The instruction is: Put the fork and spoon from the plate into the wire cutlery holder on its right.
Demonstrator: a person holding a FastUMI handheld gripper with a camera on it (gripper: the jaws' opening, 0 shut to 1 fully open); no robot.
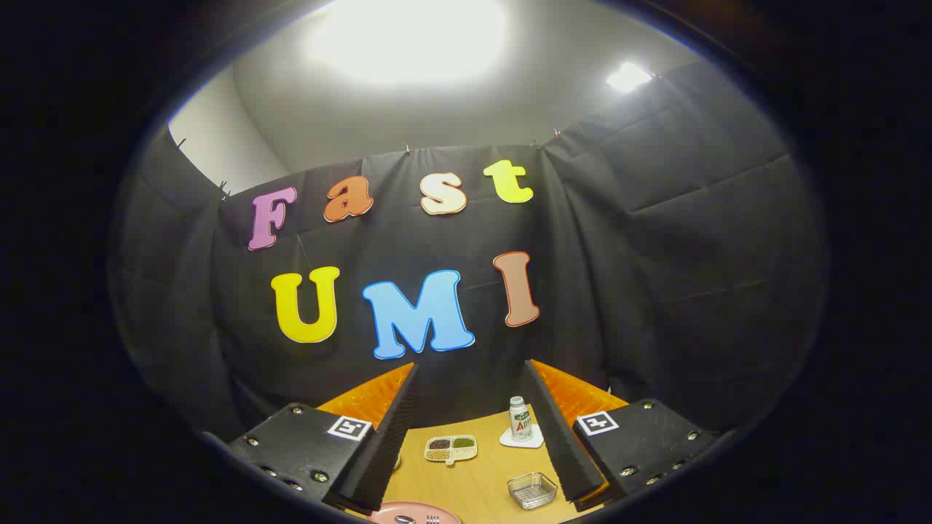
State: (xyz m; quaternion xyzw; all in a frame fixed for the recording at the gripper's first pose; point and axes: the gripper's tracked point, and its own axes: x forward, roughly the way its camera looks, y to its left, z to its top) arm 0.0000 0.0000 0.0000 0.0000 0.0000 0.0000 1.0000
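claw (470, 378): 2 fingers standing spread wide, nothing sitting between them; ribbed inner faces, flat plates w/ screws + 1 square marker each at the base.
landmark: pink plate (415, 514), round, smooth, lying at the near edge of the tabletop (488, 477), just ahead of the finger bases; more than half of it is getting cut off.
spoon (403, 519): shiny metal, resting on the plate; only its bowl end is showing.
fork (433, 519): metal, lying on the plate just right of the spoon; only the tine tips are showing.
wire cutlery holder (532, 490): to the right of the plate, apart from it, near the right finger's inner face; low, squarish, w/ a mesh bottom; looking see-thru, so hard to tell wire from clear walls. Looking empty.
divided dish (451, 449): beyond the plate, pale, 3 compartments holding dark, green + tan grains; too small to tell what kind.
bottle (520, 419): 1, small, white w/ a cap, standing upright on a white coaster (521, 438), beyond the plate and to its right, farther than the holder.
hidden: something small + round is peeking out by the left finger, left of the dish; can't make it out.
tabletop: smooth light wood.
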